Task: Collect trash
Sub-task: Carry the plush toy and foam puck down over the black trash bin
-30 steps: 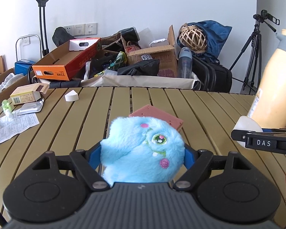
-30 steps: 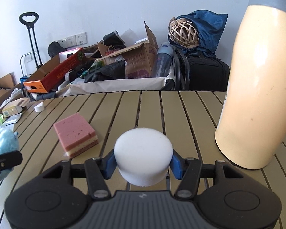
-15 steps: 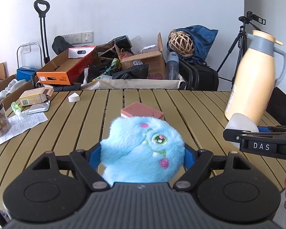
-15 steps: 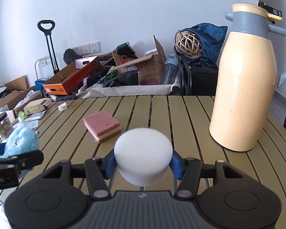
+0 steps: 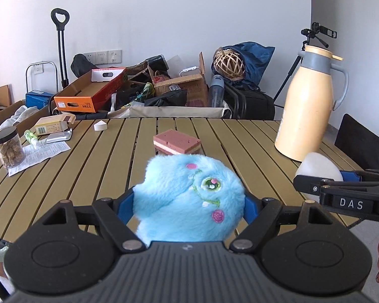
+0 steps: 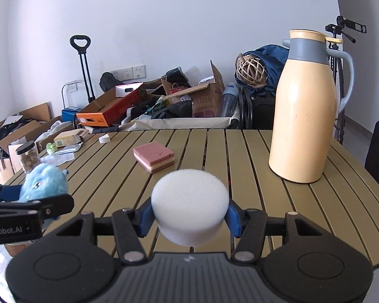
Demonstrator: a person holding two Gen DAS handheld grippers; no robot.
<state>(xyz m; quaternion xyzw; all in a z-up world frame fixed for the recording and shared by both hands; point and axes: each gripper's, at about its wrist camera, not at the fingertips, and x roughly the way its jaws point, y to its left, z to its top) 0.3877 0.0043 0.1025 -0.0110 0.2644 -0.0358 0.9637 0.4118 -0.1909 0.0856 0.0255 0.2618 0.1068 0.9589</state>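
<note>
My left gripper is shut on a fluffy blue plush toy, held above the near edge of the slatted table. In the right wrist view, my right gripper is shut on a round white foam puck. The same puck and right gripper show at the right of the left wrist view. The plush toy shows at the left of the right wrist view. A pink layered sponge lies mid-table, beyond both grippers.
A tall cream thermos jug stands on the right of the table. At the table's left are a jar of snacks, a paper sheet, a foil pack, a small box and a white wedge. Boxes and bags crowd the floor behind.
Both grippers have pulled back from the table and risen a little, each still holding its object. The thermos and sponge now look farther away.
</note>
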